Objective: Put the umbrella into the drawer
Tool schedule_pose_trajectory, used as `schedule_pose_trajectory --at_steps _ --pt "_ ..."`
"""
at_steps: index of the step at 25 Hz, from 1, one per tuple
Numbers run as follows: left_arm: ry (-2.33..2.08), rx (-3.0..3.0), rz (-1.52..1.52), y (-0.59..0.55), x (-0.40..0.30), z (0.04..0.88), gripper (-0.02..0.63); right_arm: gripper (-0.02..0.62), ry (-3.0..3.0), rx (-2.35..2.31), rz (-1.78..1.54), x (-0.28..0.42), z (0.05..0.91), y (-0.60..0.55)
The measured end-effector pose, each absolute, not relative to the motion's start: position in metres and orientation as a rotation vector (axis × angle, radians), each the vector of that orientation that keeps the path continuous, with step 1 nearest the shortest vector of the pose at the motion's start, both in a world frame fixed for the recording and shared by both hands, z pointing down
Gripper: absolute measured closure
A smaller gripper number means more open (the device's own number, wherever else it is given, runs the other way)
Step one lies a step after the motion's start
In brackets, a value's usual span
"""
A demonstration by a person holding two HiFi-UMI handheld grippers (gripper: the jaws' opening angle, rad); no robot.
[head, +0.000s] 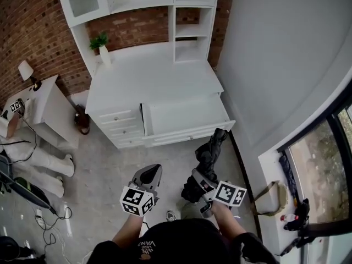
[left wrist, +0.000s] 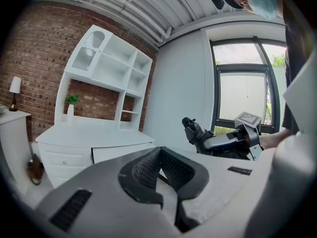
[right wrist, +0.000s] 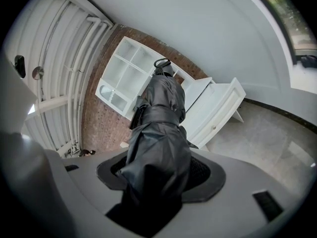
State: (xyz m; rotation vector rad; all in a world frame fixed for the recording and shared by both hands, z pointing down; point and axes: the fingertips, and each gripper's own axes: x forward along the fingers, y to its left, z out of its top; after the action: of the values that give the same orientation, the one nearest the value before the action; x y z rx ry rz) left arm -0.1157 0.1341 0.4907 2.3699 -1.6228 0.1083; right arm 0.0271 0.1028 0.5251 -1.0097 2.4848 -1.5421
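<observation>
A folded black umbrella [head: 208, 154] sticks forward from my right gripper [head: 199, 179], which is shut on its lower end. In the right gripper view the umbrella [right wrist: 157, 128] fills the jaws and points at the white desk, strap loop at its tip. The desk's wide drawer [head: 187, 116] stands pulled open, just beyond the umbrella's tip. My left gripper [head: 149, 172] hangs over the floor to the left, shut with nothing in it [left wrist: 168, 180]. From the left gripper view the umbrella [left wrist: 194, 132] and the open drawer [left wrist: 121, 151] both show.
The white desk [head: 148, 78] carries a hutch of shelves and a small potted plant [head: 101, 44]. A stack of small drawers [head: 121, 126] sits left of the open one. A side table with a lamp [head: 26, 70] stands at left, cables on the floor, a window sill [head: 275, 191] at right.
</observation>
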Motion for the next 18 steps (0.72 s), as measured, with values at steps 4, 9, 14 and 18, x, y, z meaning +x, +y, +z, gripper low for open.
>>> schedule_pose_trajectory --at_steps 4,9,14,18 --pt "-1.621 2.361 0.112 0.104 -0.122 0.495 0.6 0.337 2.489 -1.015 -1.557 0.018 0.533 0.07" --pt "-1.632 2.362 0.131 0.052 -0.128 0.495 0.6 0.337 2.514 -1.009 -1.556 0.011 0.539 0.018" --pt "-1.646 2.372 0.154 -0.006 -0.127 0.492 0.6 0.337 2.521 -1.002 -1.574 0.011 0.546 -0.036" --pt "-1.666 2.363 0.163 -0.043 -0.123 0.493 0.6 0.337 2.544 -0.998 -1.578 0.017 0.551 -0.072"
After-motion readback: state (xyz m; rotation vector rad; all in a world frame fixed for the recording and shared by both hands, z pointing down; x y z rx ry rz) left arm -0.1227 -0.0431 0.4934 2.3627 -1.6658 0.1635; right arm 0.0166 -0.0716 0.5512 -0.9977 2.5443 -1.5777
